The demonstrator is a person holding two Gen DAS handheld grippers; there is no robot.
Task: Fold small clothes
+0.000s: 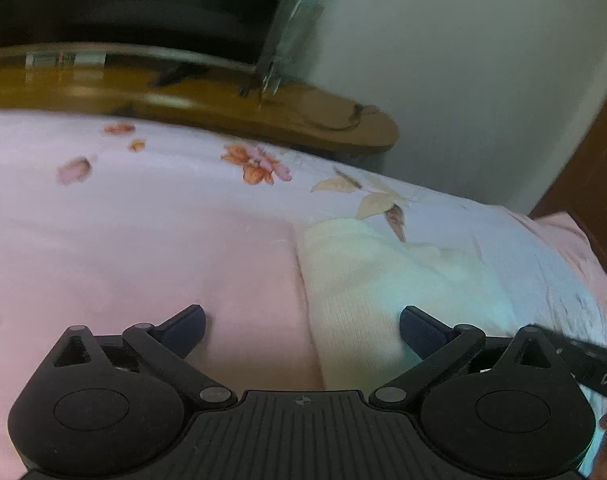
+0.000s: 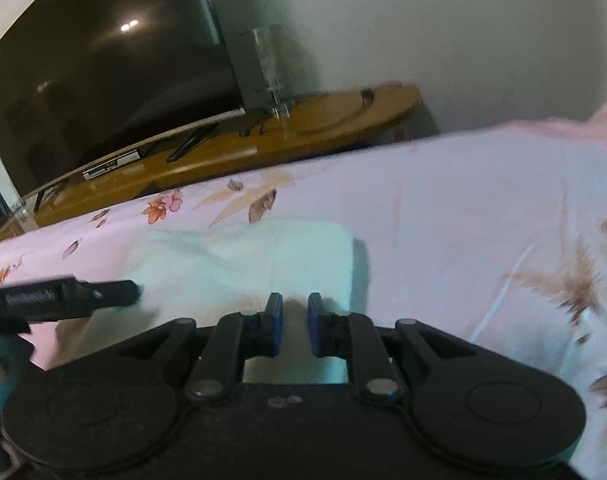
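Note:
A small cream-white knit garment (image 1: 367,280) lies folded on the pink floral bedsheet (image 1: 143,240). My left gripper (image 1: 302,330) is open, its jaws wide, straddling the garment's left edge just above the bed. In the right wrist view the same garment (image 2: 243,264) lies just ahead of my right gripper (image 2: 295,326), whose jaws stand close together with a narrow gap and nothing clearly between them. The left gripper's finger (image 2: 83,294) shows at the left, at the garment's left side.
A wooden TV stand (image 2: 263,148) with a dark television (image 2: 103,72) and a clear glass (image 2: 271,68) runs along the bed's far side. A white wall is behind. The floral bedsheet (image 2: 463,220) extends to the right.

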